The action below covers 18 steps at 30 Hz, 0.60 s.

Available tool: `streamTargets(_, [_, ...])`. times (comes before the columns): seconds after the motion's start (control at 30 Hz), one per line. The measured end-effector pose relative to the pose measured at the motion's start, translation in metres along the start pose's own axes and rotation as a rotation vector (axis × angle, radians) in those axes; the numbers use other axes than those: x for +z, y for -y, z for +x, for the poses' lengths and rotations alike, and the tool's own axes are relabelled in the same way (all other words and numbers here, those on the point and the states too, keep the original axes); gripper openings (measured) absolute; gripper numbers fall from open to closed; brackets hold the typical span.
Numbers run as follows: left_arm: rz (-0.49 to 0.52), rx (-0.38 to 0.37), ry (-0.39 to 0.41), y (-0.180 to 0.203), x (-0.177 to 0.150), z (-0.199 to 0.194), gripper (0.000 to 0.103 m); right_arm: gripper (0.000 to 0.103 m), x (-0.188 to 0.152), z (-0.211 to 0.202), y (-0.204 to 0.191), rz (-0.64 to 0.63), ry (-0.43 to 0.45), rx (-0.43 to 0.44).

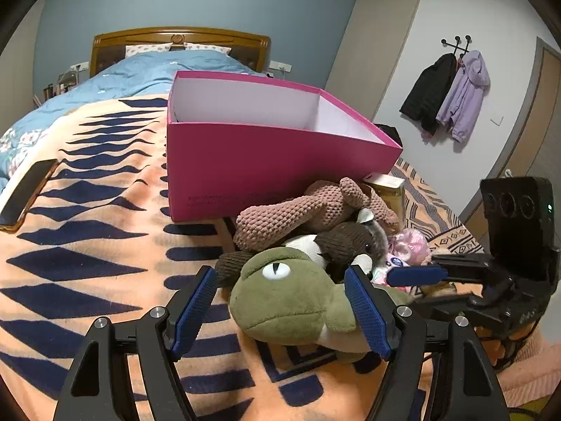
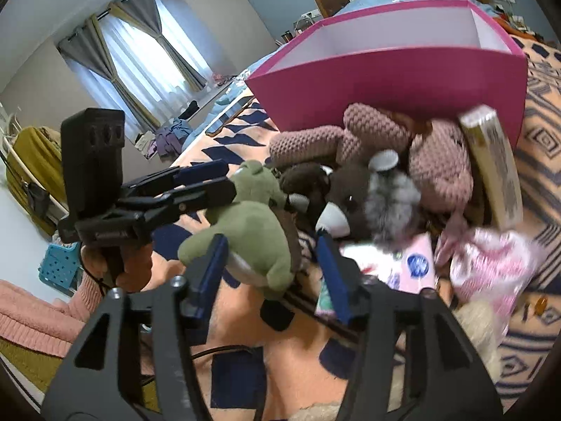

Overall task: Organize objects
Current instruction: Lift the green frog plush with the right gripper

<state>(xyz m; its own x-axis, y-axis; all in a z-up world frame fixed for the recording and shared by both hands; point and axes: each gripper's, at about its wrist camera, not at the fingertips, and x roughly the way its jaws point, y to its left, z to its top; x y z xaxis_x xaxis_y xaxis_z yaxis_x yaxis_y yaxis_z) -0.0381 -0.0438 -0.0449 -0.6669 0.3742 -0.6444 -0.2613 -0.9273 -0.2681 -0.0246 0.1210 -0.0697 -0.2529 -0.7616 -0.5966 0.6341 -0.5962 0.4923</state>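
Observation:
A green plush toy [image 1: 291, 298] lies on the orange patterned blanket [image 1: 87, 245] at the front of a pile of toys. My left gripper [image 1: 280, 273] stands open around its head: the right pad touches it, the left pad is apart. My right gripper [image 2: 270, 236] is open around the same plush's body [image 2: 252, 231] from the other side. An open pink box [image 1: 273, 165] with a white inside stands just behind the pile. In the pile are a pinkish knitted plush [image 1: 315, 210] and a dark brown plush [image 1: 347, 242].
A gold carton [image 2: 498, 165] leans against the pink box [image 2: 403, 80]. A pink tissue pack [image 2: 417, 263] and a pink wrapped bundle [image 2: 491, 263] lie to the right. A phone [image 1: 24, 189] rests on the blanket's left edge. A hand [image 2: 133, 263] in a pink sleeve holds the left gripper [image 2: 229, 177].

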Motion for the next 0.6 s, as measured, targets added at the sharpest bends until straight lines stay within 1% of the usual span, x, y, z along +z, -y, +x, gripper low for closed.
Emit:
streamTargets(0.1, [-0.003,-0.001,-0.013,-0.001,0.001,0.004,0.076,0.061,-0.007,-0.001,-0.005,-0.007,0.003,0.015])
streamTargets(0.17, [-0.01,-0.01,-0.021,-0.001,0.001,0.006,0.076,0.068,-0.012,-0.001,-0.012,-0.04,0.006,-0.017])
streamTargets(0.2, [-0.012,-0.009,-0.025,-0.001,0.001,0.009,0.076,0.074,-0.014,0.0,-0.015,-0.052,0.006,-0.024])
streamTargets(0.23, [-0.013,-0.007,-0.029,-0.001,0.001,0.01,0.076,0.075,-0.017,0.002,-0.018,-0.066,0.006,-0.036])
streamTargets(0.33, [-0.022,-0.008,-0.046,-0.002,0.001,0.016,0.076,0.075,-0.02,0.008,-0.028,-0.123,-0.01,-0.061])
streamTargets(0.5, [-0.03,0.002,-0.058,-0.005,-0.001,0.018,0.076,0.075,-0.028,0.01,-0.037,-0.177,-0.022,-0.082])
streamTargets(0.6, [-0.037,-0.005,-0.06,-0.008,-0.003,0.017,0.076,0.075,-0.027,0.013,-0.036,-0.135,-0.022,-0.058])
